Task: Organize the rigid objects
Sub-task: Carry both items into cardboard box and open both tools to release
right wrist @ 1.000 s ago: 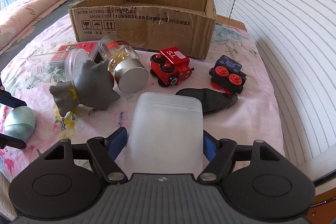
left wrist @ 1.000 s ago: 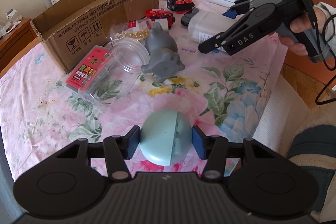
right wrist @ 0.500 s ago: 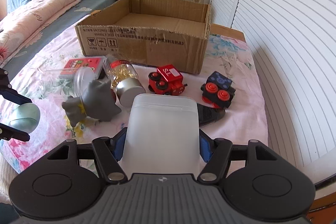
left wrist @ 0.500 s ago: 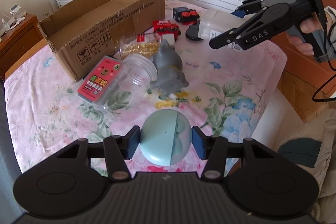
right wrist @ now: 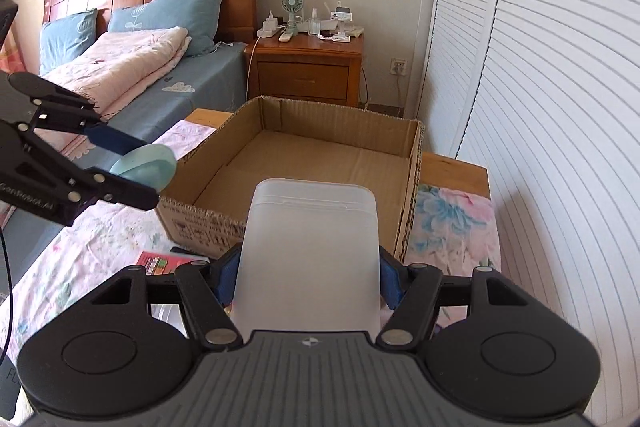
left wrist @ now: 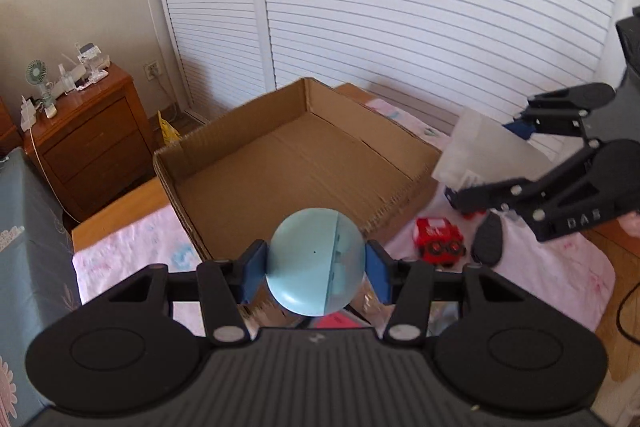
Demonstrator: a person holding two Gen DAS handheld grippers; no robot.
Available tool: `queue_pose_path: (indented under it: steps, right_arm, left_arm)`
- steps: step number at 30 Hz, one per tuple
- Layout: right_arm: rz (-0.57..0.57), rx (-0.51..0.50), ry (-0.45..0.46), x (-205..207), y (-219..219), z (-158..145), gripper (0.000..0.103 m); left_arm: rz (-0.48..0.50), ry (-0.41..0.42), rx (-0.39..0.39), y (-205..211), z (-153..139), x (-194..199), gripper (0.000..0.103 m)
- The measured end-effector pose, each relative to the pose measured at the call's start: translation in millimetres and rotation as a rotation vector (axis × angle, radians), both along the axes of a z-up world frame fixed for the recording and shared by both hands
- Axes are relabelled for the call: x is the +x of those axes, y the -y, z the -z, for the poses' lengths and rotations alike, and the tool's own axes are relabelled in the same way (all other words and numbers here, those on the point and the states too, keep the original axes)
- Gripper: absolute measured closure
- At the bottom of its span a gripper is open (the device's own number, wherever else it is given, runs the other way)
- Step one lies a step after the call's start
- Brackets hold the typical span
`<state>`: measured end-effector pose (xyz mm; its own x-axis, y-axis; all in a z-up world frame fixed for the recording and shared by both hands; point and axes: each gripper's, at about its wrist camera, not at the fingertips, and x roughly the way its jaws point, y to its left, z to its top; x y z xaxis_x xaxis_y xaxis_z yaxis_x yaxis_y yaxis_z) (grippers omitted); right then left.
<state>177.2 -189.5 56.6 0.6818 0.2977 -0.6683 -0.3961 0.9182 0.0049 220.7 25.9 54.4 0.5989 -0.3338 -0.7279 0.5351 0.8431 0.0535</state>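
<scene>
My left gripper (left wrist: 316, 263) is clamped on the pale blue egg-shaped ball (left wrist: 316, 261), both blue pads pressed against its sides. I see it raised in front of the near wall of the open cardboard box (left wrist: 304, 163), which I take as my landmark. From the right wrist view the same ball (right wrist: 146, 167) hangs off the box's left corner, not over its floor.

My right gripper (right wrist: 308, 279) is closed around the frosted white plastic container (right wrist: 310, 255), its pads tight on both flanks. The container sits raised before the near wall of the box (right wrist: 320, 163), with its far end overlapping the opening. In the left wrist view this container (left wrist: 484, 155) hangs just beside the box's right corner.

The box's floor is bare brown cardboard. A red toy train (left wrist: 438, 241) lies on the flowered cloth (left wrist: 560, 275) just outside the box's right corner, with a black oval piece (left wrist: 488, 241) beside it. Something red and pink (right wrist: 160, 261) lies before the box's near wall, possibly a labelled jar; my gripper hides most of it. A wooden nightstand (right wrist: 308, 67) stands beyond the box's far wall.
</scene>
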Motion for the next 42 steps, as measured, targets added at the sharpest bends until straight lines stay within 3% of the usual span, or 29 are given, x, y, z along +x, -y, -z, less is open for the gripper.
queue_pose_path:
  steps: [8, 16, 17, 19, 20, 22, 28, 39, 40, 41, 42]
  right_arm:
    - [0.01, 0.004, -0.008, 47, -7, -5, 0.032]
    - [0.027, -0.006, -0.037, 73, -9, 4, 0.032]
    - [0.028, -0.01, -0.041, 75, -9, 4, 0.032]
    - [0.033, -0.013, -0.048, 80, -10, 6, 0.032]
    - [0.034, -0.013, -0.052, 81, -11, 7, 0.032]
    - [0.038, -0.012, -0.062, 85, -11, 9, 0.032]
    - [0.036, -0.021, -0.091, 100, -17, 16, 0.032]
    - [0.049, -0.03, -0.099, 152, -40, 17, 0.032]
    - [0.058, -0.028, -0.093, 157, -41, 17, 0.026]
    - [0.067, -0.027, -0.091, 160, -43, 16, 0.011]
    - [0.078, -0.025, -0.091, 161, -43, 15, 0.005]
  left_arm:
    - [-0.083, -0.003, 0.034, 12, 20, 81, 0.051]
    - [-0.164, -0.052, 0.025, 6, 56, 121, 0.051]
    - [-0.182, -0.039, 0.02, 5, 57, 123, 0.047]
    - [-0.211, -0.035, 0.007, 2, 56, 123, 0.023]
    - [-0.218, -0.019, -0.006, 0, 53, 119, 0.011]
    - [-0.196, 0.03, -0.021, -5, 46, 109, 0.011]
    - [-0.166, 0.071, -0.025, -18, 28, 68, 0.005]
    - [-0.209, 0.029, -0.019, -40, 31, -20, 0.002]
    - [-0.211, 0.023, -0.022, -41, 33, -25, 0.002]
    - [-0.217, 0.02, -0.025, -42, 34, -31, 0.002]
    - [-0.224, 0.022, -0.03, -43, 35, -38, 0.002]
